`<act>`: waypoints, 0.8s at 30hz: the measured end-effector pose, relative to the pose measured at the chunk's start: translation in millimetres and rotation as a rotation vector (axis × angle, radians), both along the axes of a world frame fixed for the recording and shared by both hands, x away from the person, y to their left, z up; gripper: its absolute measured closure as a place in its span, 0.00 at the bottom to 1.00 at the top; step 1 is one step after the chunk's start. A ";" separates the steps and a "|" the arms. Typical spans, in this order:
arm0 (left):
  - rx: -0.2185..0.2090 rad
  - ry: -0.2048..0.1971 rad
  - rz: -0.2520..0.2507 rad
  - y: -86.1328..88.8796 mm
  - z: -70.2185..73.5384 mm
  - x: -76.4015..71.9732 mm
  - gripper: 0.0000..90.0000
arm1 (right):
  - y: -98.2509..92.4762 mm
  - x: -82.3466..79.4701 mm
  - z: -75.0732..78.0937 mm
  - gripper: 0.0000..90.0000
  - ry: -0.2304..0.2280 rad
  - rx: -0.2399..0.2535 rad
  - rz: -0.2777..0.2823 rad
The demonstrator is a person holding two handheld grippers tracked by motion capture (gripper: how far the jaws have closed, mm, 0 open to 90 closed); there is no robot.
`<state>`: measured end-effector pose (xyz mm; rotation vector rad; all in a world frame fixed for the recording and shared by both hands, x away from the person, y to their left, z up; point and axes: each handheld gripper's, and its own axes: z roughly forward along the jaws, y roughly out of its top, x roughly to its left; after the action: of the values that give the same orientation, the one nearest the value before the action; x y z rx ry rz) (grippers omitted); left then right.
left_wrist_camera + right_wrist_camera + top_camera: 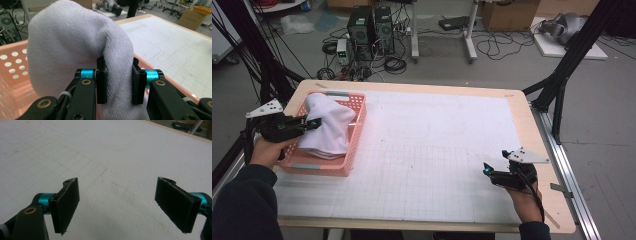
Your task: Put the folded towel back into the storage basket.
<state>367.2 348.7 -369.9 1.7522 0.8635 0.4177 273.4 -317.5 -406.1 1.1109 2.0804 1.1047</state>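
1. Left gripper (314, 123) at the left edge of the table (532, 125), reaching into the pink basket (354, 131); black jaws clamped on a thick fold of the white towel (328, 127).
2. In the left gripper view, same left gripper (117, 82) with both pads pressed into the white towel (72, 47), cloth bunched between them and rising above the jaws like a hump.
3. Towel mostly inside the basket, upper part lifted over the rim (15, 47).
4. Right gripper (486, 170) near the front right corner of the table, well apart from the basket.
5. In the right gripper view, right gripper (117, 205) with jaws wide apart, holding nothing, above the white gridded mat (105, 150).
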 end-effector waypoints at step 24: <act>0.097 0.003 0.409 -12.1 9.1 -7.3 0.37 | 1.6 0.0 0.1 0.21 0.003 -0.001 0.006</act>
<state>360.0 336.6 -360.8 1.6602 1.2264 0.7344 273.4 -315.9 -406.0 1.1075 2.0869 1.1056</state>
